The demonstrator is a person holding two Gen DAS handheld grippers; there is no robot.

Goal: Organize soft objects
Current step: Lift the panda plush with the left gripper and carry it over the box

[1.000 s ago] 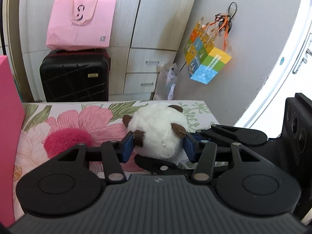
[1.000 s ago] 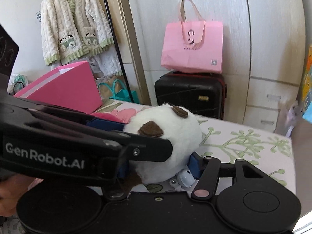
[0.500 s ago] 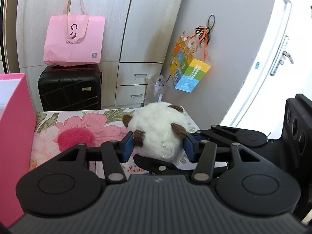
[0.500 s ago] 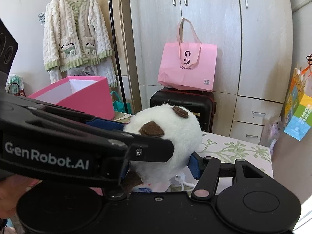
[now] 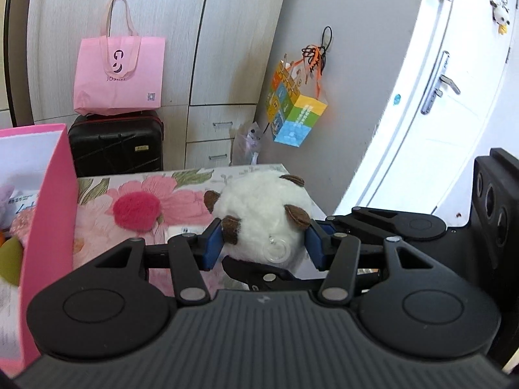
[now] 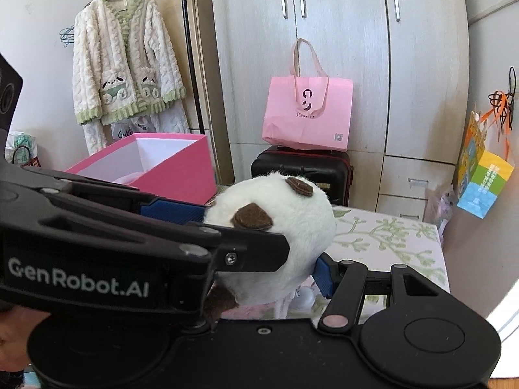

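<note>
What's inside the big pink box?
The pink box is open. In the left wrist view, a pale purple soft thing, something yellow-green and printed paper show inside. Its near wall hides the rest, and the bottom cannot be seen.

One white plush toy [image 5: 262, 223], one red pompom [image 5: 136, 210], one pink box [image 6: 155, 165], two grippers.

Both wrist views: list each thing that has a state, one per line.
white plush toy: gripped by both grippers
left gripper: shut on the toy
right gripper: shut on the toy
pink box: open, no lid on
wardrobe doors: closed
black suitcase: closed, upright
</note>
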